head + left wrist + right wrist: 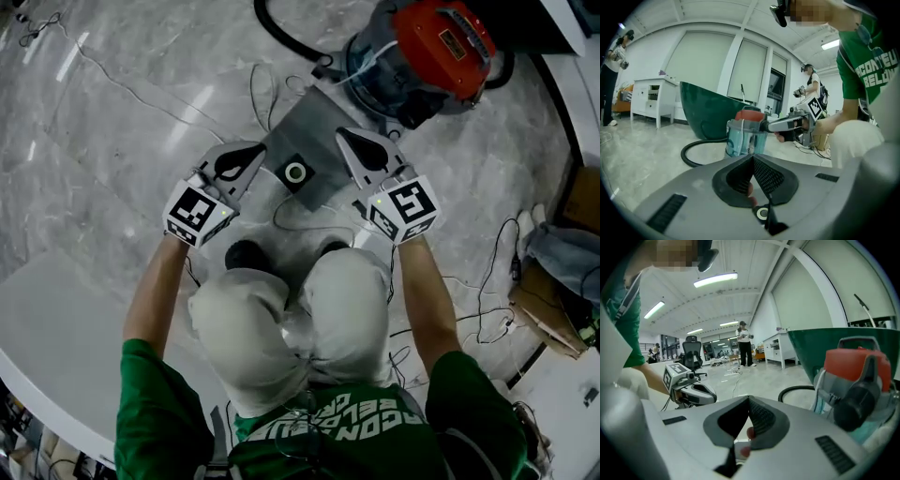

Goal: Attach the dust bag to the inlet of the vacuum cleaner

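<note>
Two grippers out front, low over the floor. The left hand-held gripper has its jaws pressed together, tips meeting, with nothing seen between them. Its tip sits right at the left edge of the flat grey fabric dust bag; whether it touches is not clear. The right hand-held gripper is also closed tip to tip, with nothing showing in its own view, and it is held over the bag's right side. The bag lies spread on the grey marble floor, and its black square collar with a white ring faces up. Just beyond the bag's far end stands the blue-grey canister vacuum cleaner with a red lid, upright, with the bag not on it. A black hose curls away from the canister's left.
</note>
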The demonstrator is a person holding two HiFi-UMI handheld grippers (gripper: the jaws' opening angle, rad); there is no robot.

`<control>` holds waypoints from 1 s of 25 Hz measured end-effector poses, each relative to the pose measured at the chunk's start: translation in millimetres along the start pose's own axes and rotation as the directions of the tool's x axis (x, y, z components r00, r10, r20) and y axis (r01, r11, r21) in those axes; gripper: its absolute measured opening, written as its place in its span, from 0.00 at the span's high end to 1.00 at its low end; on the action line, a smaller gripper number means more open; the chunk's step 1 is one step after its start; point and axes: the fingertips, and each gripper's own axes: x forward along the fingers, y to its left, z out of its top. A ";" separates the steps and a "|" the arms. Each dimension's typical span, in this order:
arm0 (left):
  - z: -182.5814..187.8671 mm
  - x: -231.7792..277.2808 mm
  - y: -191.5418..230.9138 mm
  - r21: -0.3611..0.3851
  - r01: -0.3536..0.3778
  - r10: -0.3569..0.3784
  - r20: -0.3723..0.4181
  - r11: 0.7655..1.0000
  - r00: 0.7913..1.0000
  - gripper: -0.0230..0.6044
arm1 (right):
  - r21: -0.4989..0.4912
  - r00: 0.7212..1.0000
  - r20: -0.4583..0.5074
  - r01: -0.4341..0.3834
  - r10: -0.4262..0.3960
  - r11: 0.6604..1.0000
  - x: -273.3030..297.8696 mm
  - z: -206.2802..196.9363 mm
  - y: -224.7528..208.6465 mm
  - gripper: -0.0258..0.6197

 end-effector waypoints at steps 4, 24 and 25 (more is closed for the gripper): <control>-57.1 26.0 6.7 0.003 0.028 -0.028 0.007 1.000 1.000 0.97 | -0.009 1.000 -0.009 -0.019 0.019 1.000 24.7 -59.0 -5.6 0.96; -199.7 76.4 -5.6 0.002 0.101 -0.101 -0.061 0.995 0.993 0.97 | 0.016 0.994 -0.085 -0.068 0.069 0.998 49.5 -238.8 34.5 0.96; -205.8 76.4 -8.7 -0.002 0.106 -0.106 -0.072 0.994 0.992 0.97 | 0.015 0.993 -0.095 -0.070 0.071 0.997 50.6 -246.5 38.9 0.96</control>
